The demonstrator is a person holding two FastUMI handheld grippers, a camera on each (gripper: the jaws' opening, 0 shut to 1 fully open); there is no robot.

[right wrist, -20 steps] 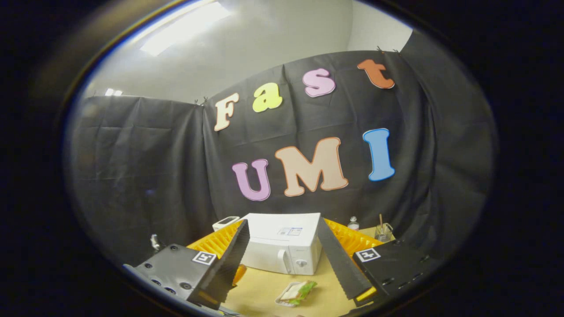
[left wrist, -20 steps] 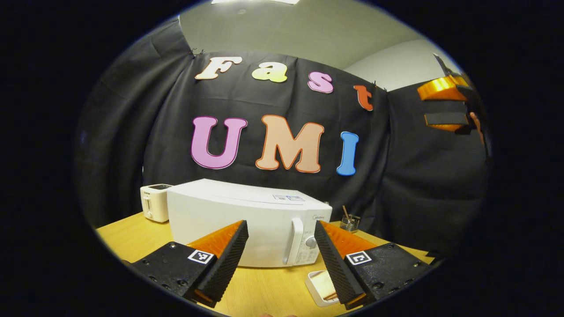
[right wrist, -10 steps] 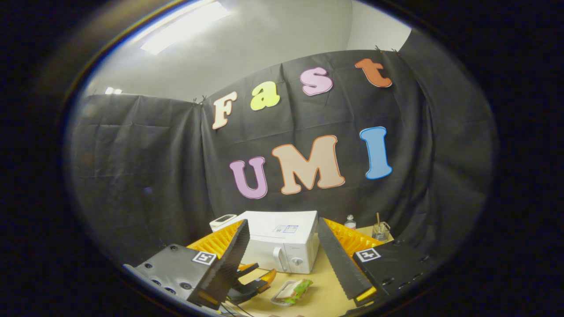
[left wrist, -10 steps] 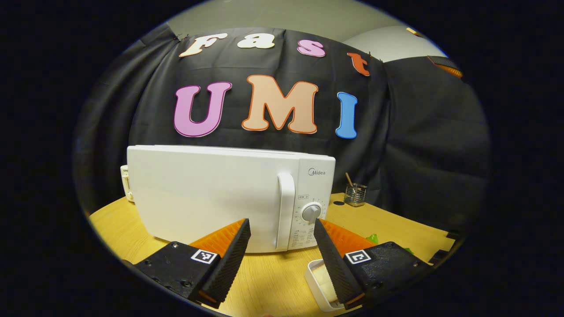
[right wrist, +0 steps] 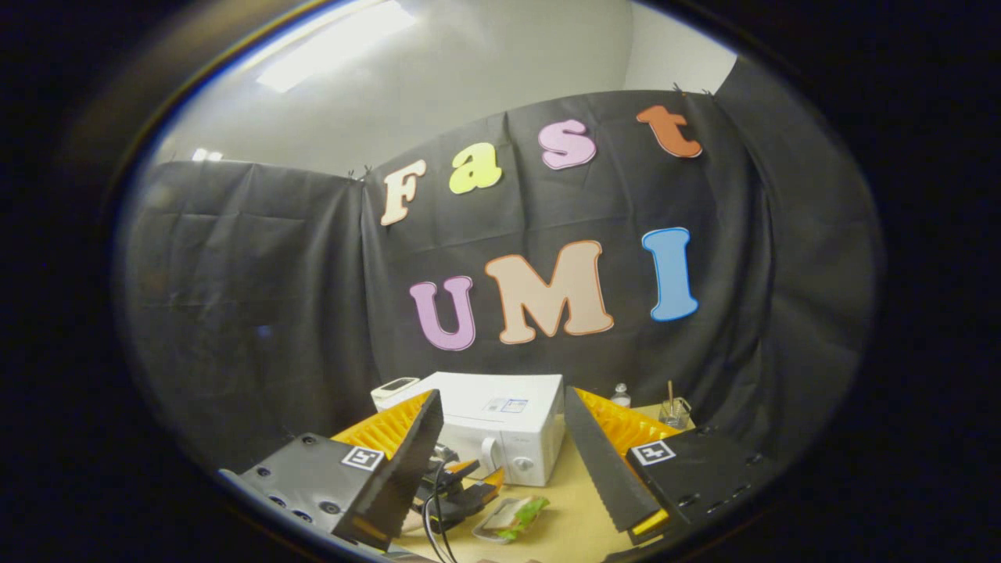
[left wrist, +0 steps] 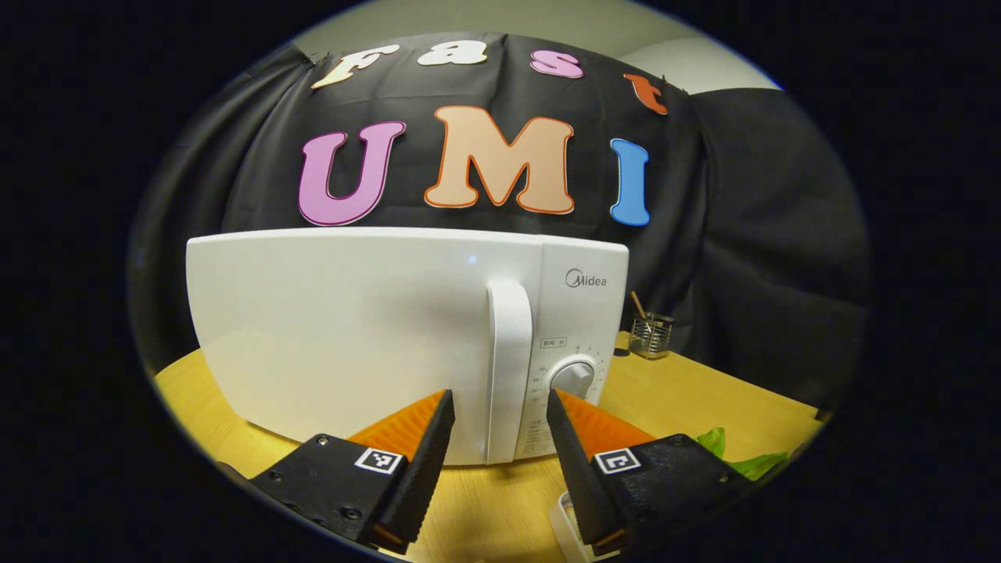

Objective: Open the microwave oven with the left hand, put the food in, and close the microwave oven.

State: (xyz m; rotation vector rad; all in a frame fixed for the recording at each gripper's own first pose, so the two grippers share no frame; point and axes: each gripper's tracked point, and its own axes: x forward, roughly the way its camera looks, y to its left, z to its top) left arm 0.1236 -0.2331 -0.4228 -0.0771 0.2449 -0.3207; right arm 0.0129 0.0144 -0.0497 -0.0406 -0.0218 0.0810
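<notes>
in the left gripper view we face the white microwave oven (left wrist: 367, 336) head on, its door closed, standing on the wooden table (left wrist: 688, 391). our left gripper (left wrist: 496, 407) hovers just in front of the door handle (left wrist: 508, 367), fingers spread apart with nothing between them; the handle lines up with the gap, and we cannot tell whether either finger touches it. the round dial (left wrist: 575, 378) sits just right of the handle. a small wire holder (left wrist: 651, 335) with a stick in it stands on the table to the right of the oven. at the bottom edge a white tray (left wrist: 565, 522) peeks out beside the right finger, with green leaf (left wrist: 739, 457) farther right.

in the right gripper view we look down from higher and farther back. our right gripper (right wrist: 504, 407) is released too, fingers wide, holding nothing. below, the food (right wrist: 512, 518) lies in its tray on the table in front of the microwave oven (right wrist: 508, 426), and the left gripper (right wrist: 465, 485) shows close to the oven's front. a white toaster (right wrist: 391, 389) sits behind the oven on the left.
</notes>
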